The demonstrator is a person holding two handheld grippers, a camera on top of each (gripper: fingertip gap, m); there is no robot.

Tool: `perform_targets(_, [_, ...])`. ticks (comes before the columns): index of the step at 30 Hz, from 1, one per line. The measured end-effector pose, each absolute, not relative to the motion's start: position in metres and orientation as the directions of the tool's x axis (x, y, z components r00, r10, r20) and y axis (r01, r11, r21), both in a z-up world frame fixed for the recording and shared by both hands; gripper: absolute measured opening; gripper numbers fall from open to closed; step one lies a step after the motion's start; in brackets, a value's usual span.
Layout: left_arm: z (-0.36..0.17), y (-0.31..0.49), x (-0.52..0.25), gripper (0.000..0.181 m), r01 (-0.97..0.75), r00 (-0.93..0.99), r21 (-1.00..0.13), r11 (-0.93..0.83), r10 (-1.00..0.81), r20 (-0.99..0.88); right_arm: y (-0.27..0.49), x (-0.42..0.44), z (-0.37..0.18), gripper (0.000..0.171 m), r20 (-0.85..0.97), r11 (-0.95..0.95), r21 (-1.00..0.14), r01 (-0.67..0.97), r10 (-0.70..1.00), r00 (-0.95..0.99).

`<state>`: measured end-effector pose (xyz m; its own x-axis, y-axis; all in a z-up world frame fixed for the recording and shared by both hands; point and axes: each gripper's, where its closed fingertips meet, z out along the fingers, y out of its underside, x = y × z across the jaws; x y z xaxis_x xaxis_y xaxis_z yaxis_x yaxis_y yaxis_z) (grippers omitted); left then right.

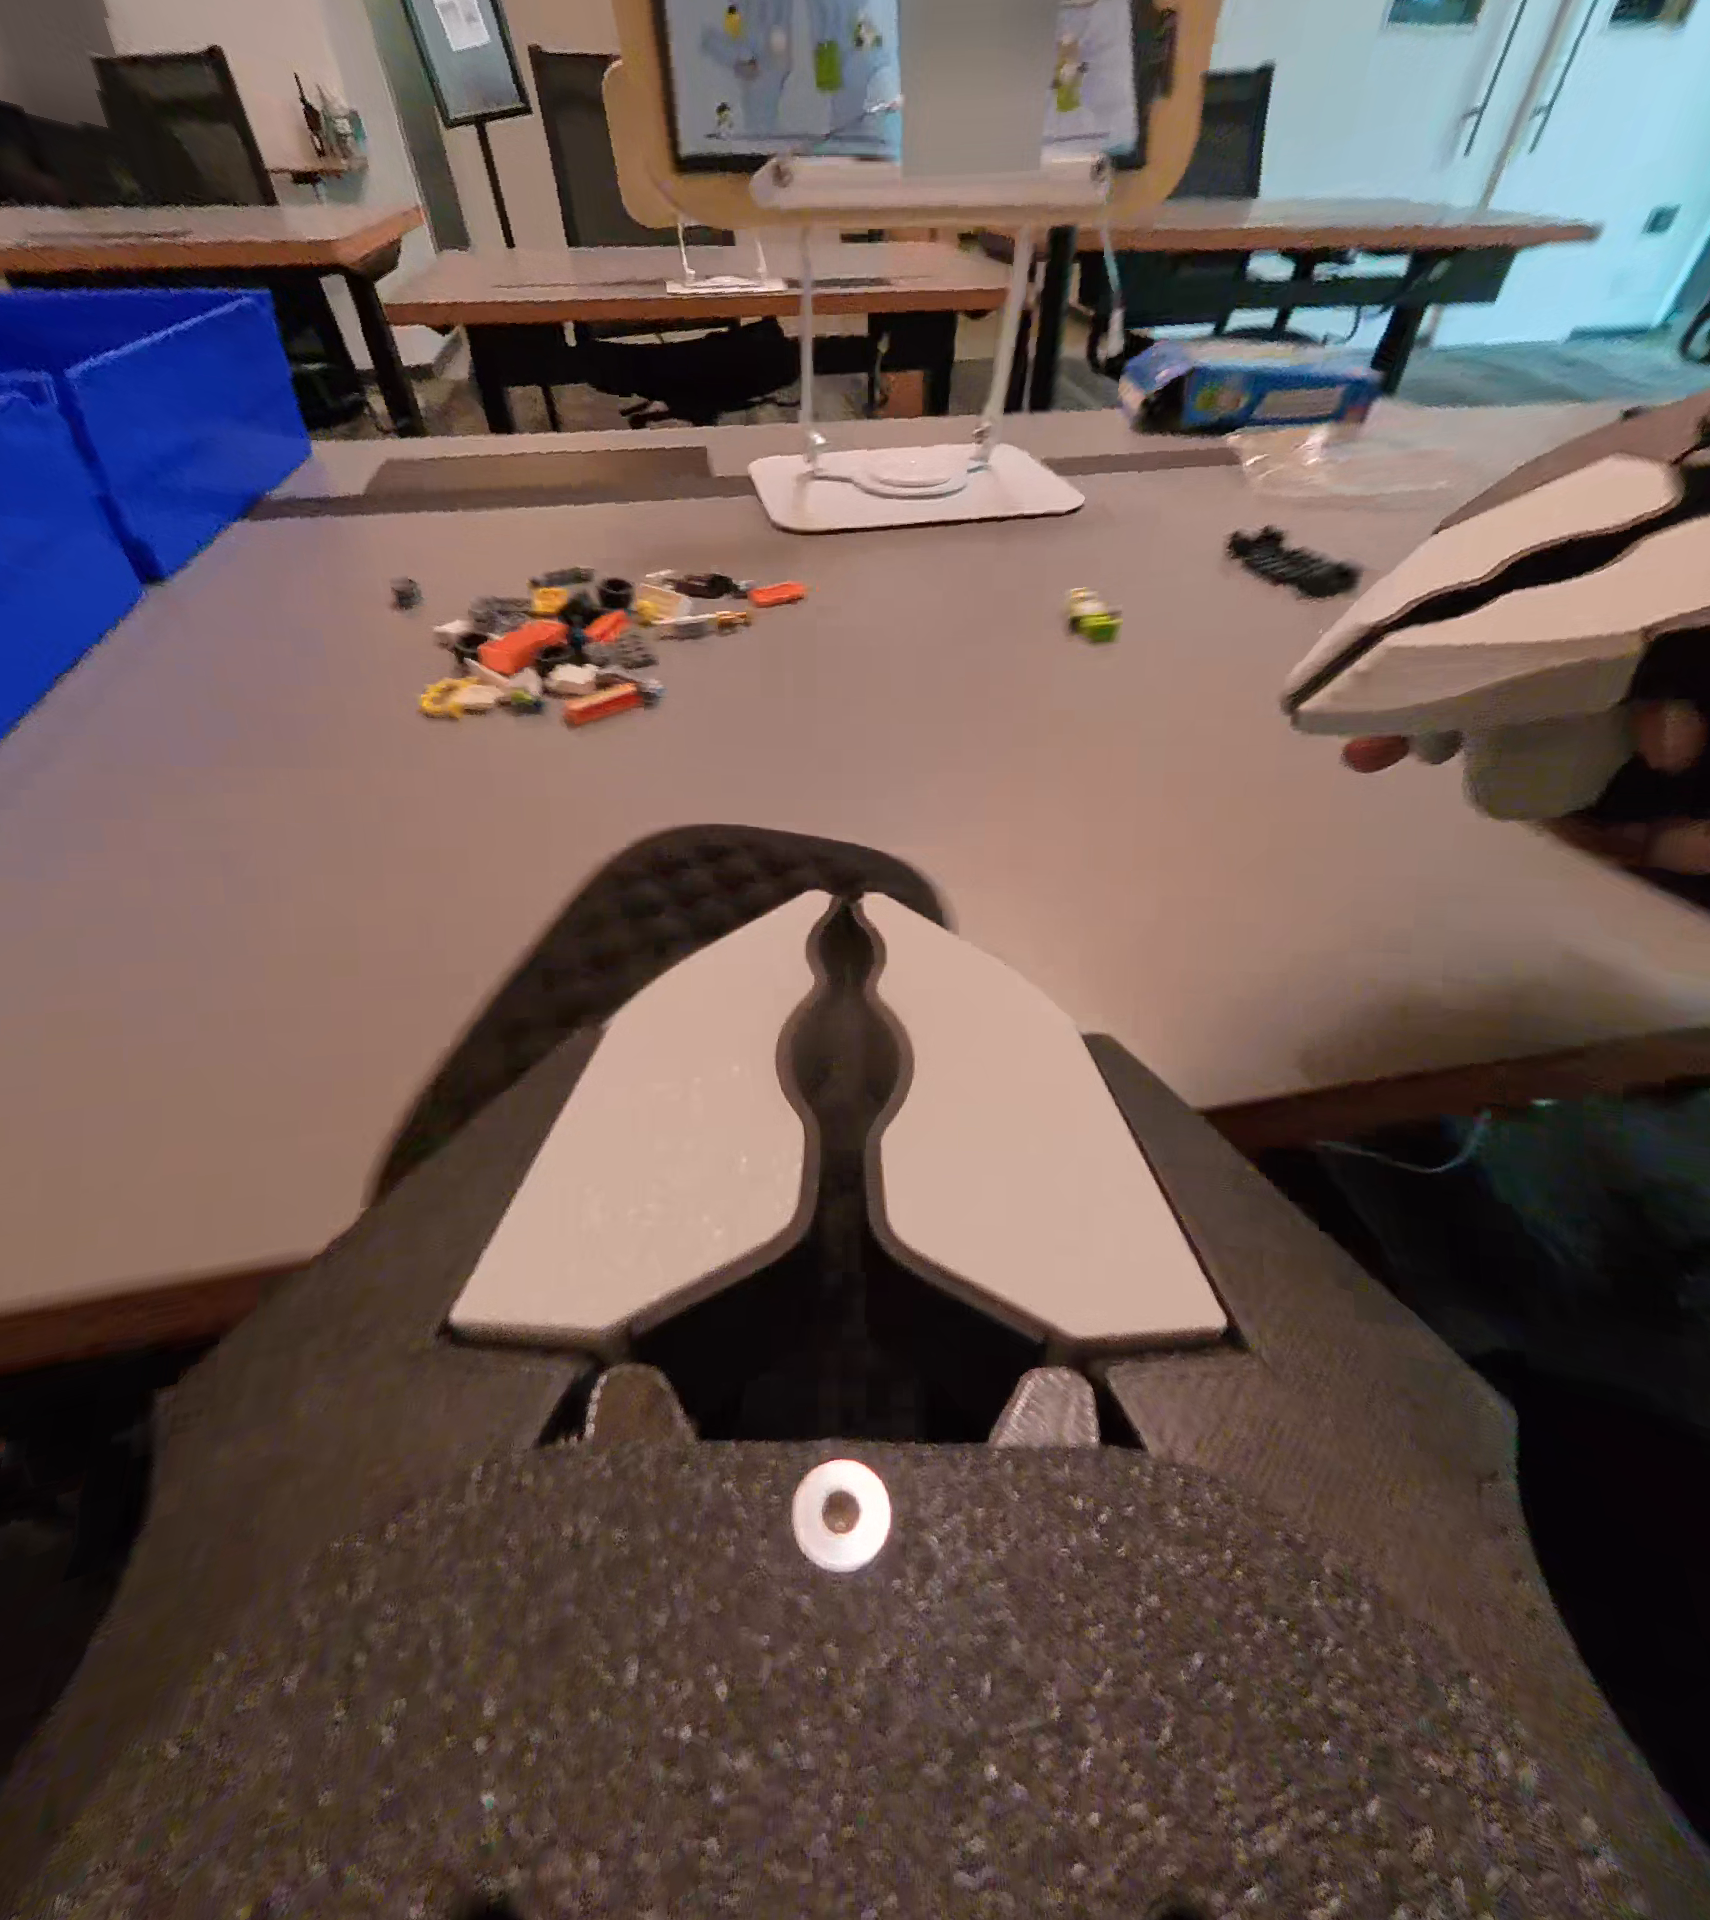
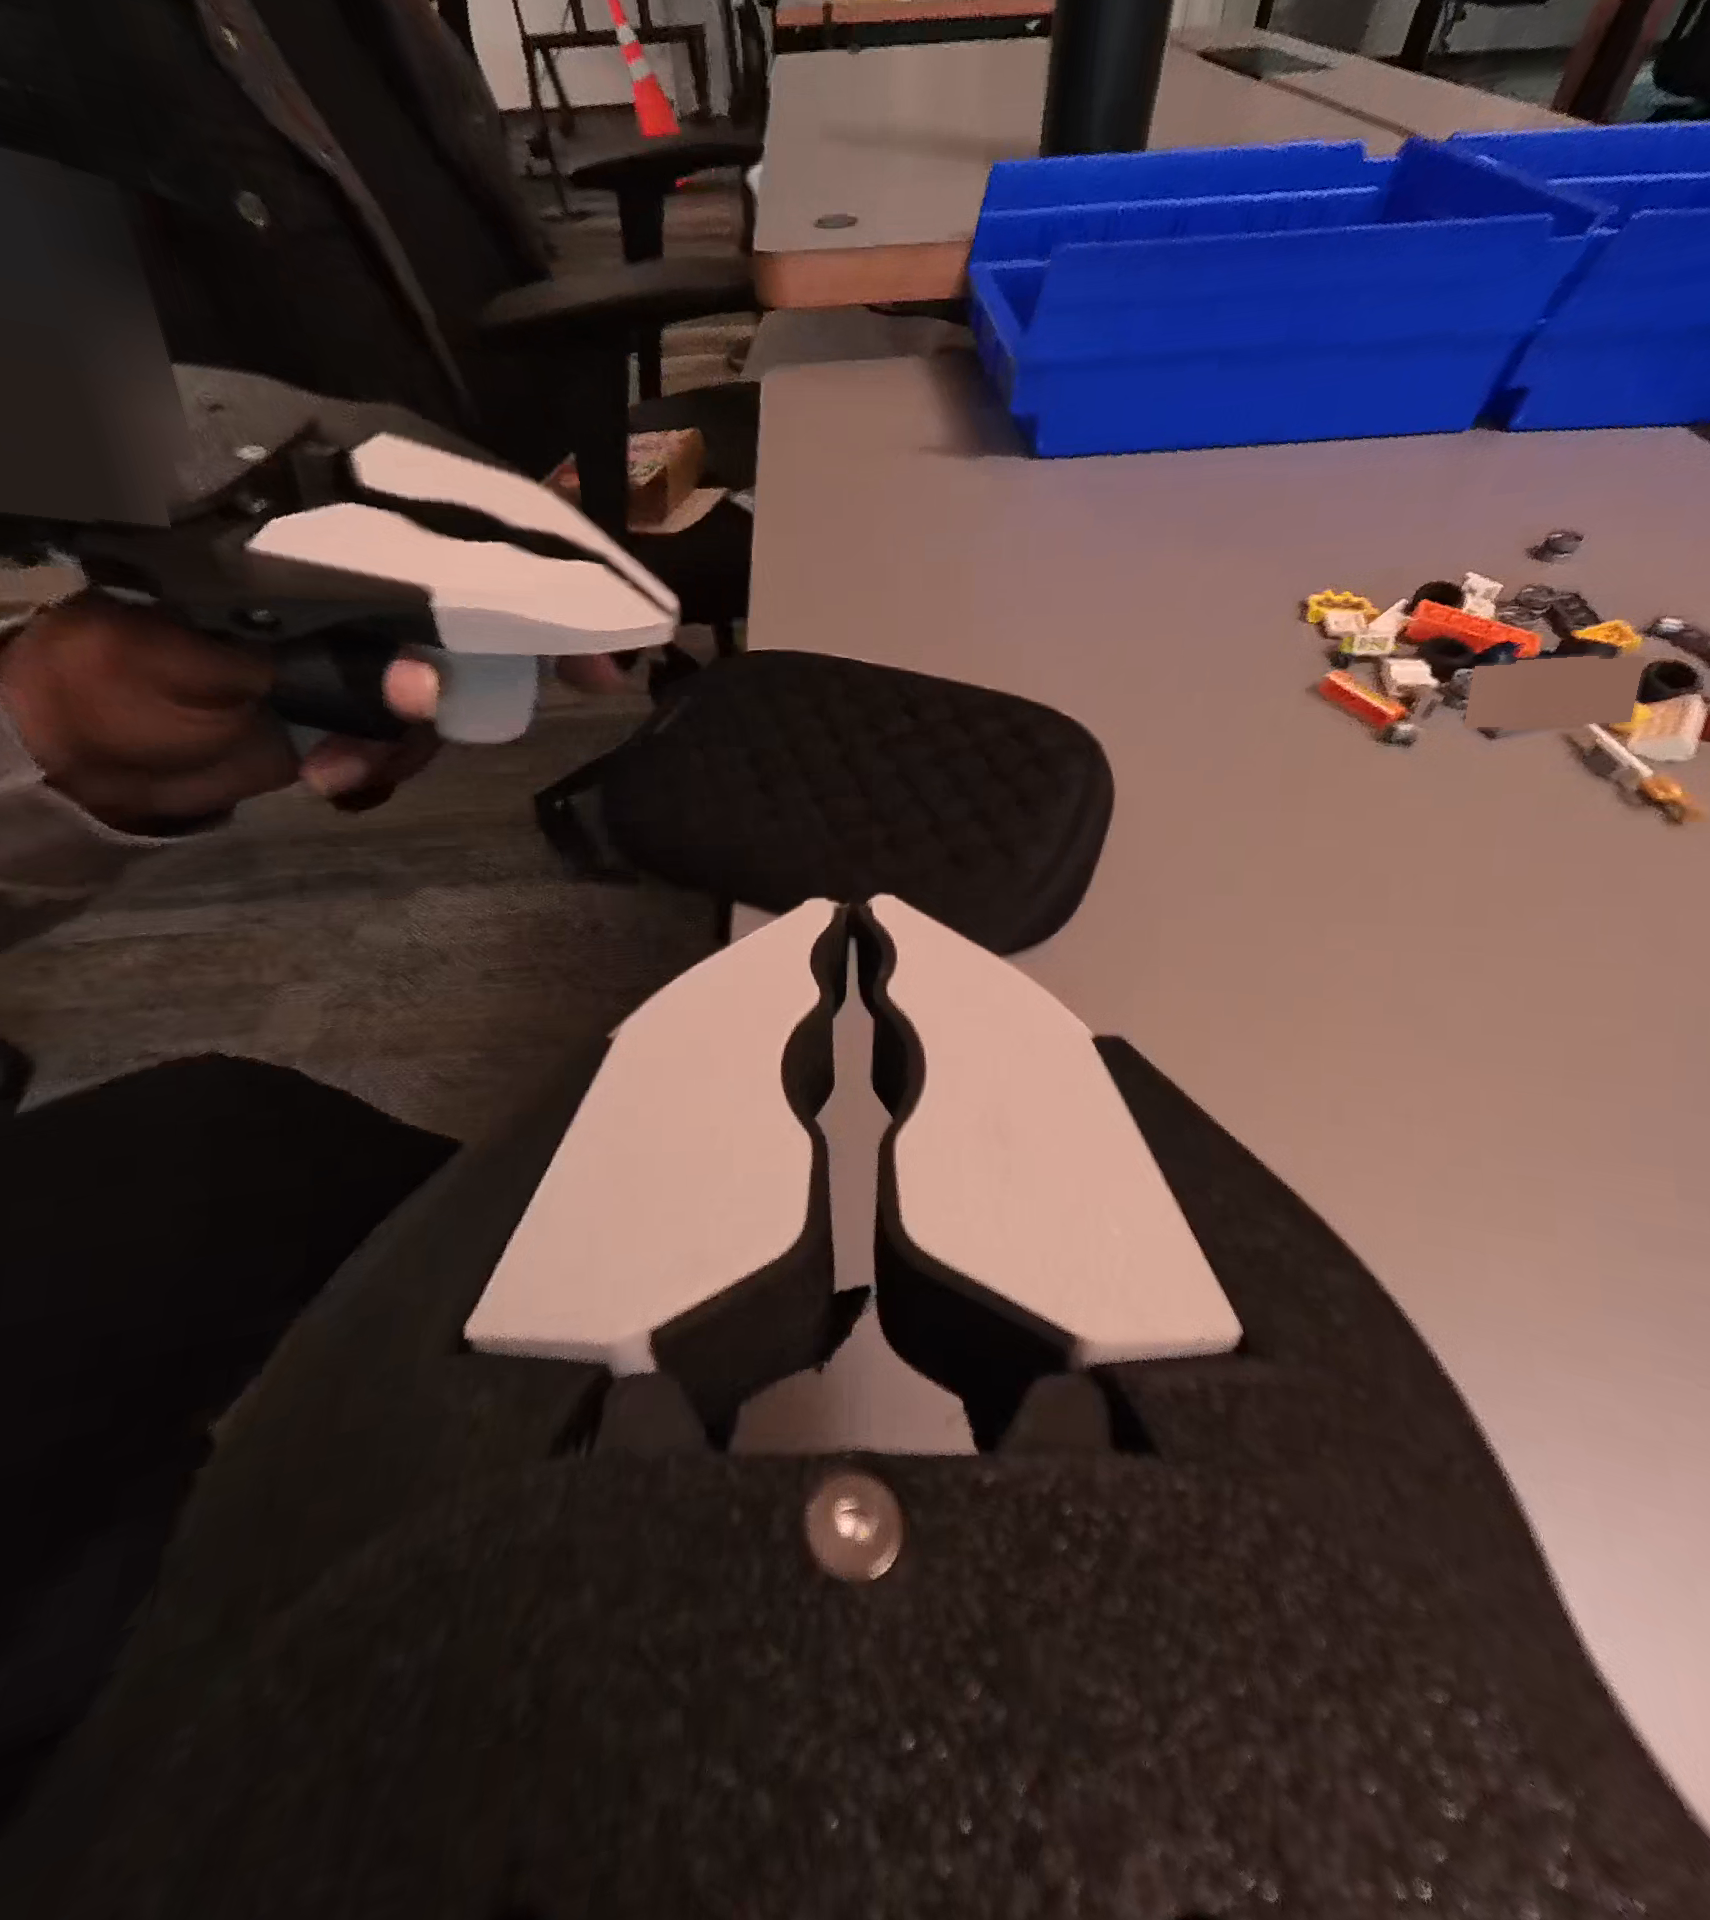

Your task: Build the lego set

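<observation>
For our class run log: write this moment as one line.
stage: not started | left gripper: shut, empty | right gripper: shut, empty | lego pile: untouched on table

1. The blue bins (image 1: 103, 436) are cut off by the left edge.
2. The bricks in the pile (image 1: 560, 644) are too small to be told apart.
3. A black piece (image 1: 1292, 561) is blurred, possibly a toothed strip.
4. The right gripper (image 1: 1292, 707) is cropped.

Orange, yellow, white and black lego pieces (image 1: 560, 644) on a grey table (image 1: 830, 748); blue bins (image 1: 103, 436); white-fingered black tools.
</observation>
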<state>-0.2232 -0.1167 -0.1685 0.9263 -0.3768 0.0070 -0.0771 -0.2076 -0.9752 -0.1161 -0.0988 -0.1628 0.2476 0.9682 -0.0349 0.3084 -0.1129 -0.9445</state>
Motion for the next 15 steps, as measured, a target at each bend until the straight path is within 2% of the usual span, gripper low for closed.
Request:
perform_targets(3, [-0.168,-0.178,-0.19,0.001,-0.022,0.948,-0.97,-0.241,-0.313,0.056,-0.137,-0.079,-0.158,0.001,-0.009,-0.109,-0.956,0.274,0.939,0.343])
perform_targets(7, [-0.185,-0.257,-0.152,0.0,0.08,0.963,-0.954,-0.29,-0.226,0.149,-0.193,-0.017,-0.188,0.0,0.02,-0.148,-0.95,0.275,0.85,0.526])
perform_targets(11, [-0.201,-0.301,-0.131,0.0,-0.046,0.969,-0.967,-0.251,-0.245,0.018,-0.236,0.03,-0.218,0.001,0.066,-0.152,-0.947,0.283,0.771,0.633])
perform_targets(15, [-0.216,-0.328,-0.133,0.0,-0.008,0.975,-0.969,-0.247,-0.217,0.047,-0.268,0.064,-0.236,0.003,0.006,-0.216,-0.952,0.218,0.697,0.717])
